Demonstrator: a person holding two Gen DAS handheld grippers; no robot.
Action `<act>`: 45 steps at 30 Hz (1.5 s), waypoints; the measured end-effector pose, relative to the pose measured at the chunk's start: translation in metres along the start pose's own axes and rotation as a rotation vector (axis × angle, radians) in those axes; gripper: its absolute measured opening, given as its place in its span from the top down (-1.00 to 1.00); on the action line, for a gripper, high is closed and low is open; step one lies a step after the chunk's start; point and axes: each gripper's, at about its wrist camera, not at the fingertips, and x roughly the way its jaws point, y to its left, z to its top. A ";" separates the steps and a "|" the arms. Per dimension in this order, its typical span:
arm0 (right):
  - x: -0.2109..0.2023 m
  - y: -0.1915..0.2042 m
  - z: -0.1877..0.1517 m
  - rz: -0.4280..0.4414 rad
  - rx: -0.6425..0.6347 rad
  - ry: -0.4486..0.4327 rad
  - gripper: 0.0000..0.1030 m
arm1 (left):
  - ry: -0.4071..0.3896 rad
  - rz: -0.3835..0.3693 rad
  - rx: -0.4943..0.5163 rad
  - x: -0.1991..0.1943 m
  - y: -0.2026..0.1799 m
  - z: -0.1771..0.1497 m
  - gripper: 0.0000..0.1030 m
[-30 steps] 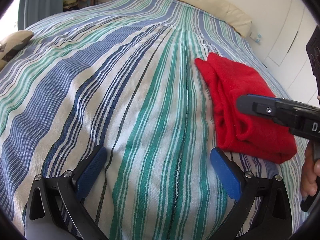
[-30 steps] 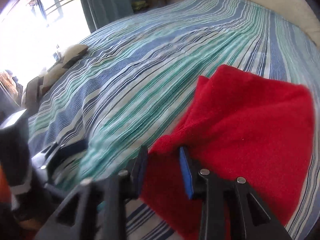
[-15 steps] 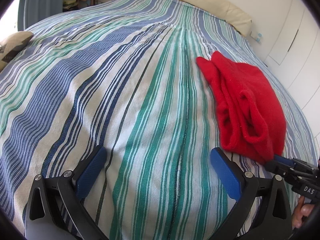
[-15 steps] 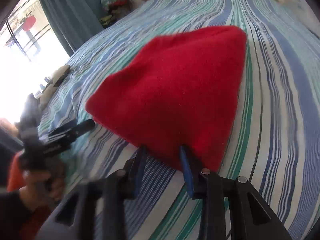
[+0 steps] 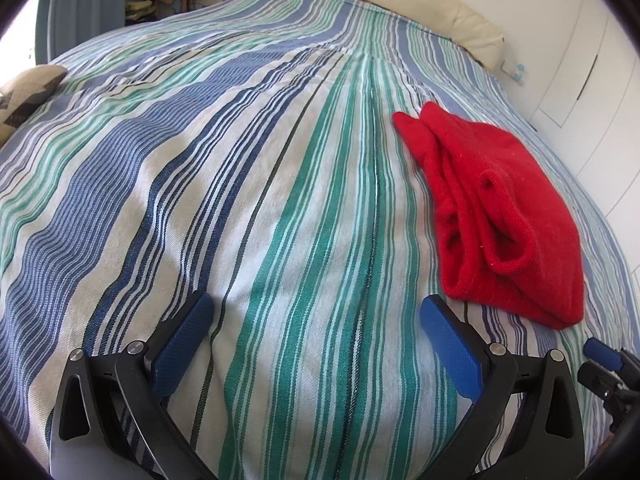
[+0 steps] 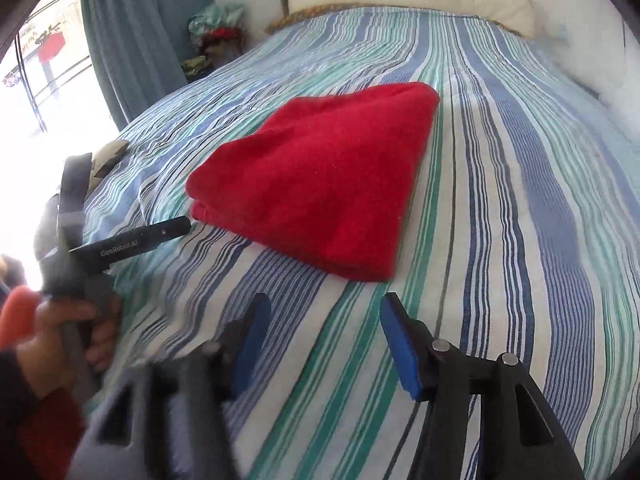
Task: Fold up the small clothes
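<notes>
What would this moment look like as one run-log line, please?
red garment: folded on striped bedspread | right gripper: just opened, empty | left gripper: open, empty

The left gripper [image 5: 316, 338] is built of black plastic arms with triangular cut-outs, and each finger carries a blue, finely textured pad. Round silver pins sit at the pivots, two on either side. The right gripper [image 6: 324, 340] has the same make: black linkage arms, blue pads, silver pins at the joints. In the right wrist view one black finger of the left gripper bears white lettering that reads "GenRobot.AI", with a small screw near its tip. The hand [image 6: 60, 344] on that gripper's dark grey handle wears a red sleeve with a dark layer at the cuff.
</notes>
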 end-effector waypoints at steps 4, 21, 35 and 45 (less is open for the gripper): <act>0.006 -0.018 -0.011 -0.013 0.058 0.016 -0.13 | 0.001 0.000 0.000 0.000 0.000 0.000 -0.99; 0.006 -0.037 -0.025 0.096 0.150 -0.006 -0.37 | 0.054 -0.419 -0.240 -0.033 0.016 0.047 -0.98; 0.098 -0.113 0.084 0.416 0.557 -0.010 -0.45 | 0.247 -0.276 -0.029 0.058 -0.067 0.080 -0.49; 0.082 -0.051 0.122 0.192 0.286 -0.060 0.31 | 0.177 -0.306 0.035 0.013 -0.090 0.108 0.57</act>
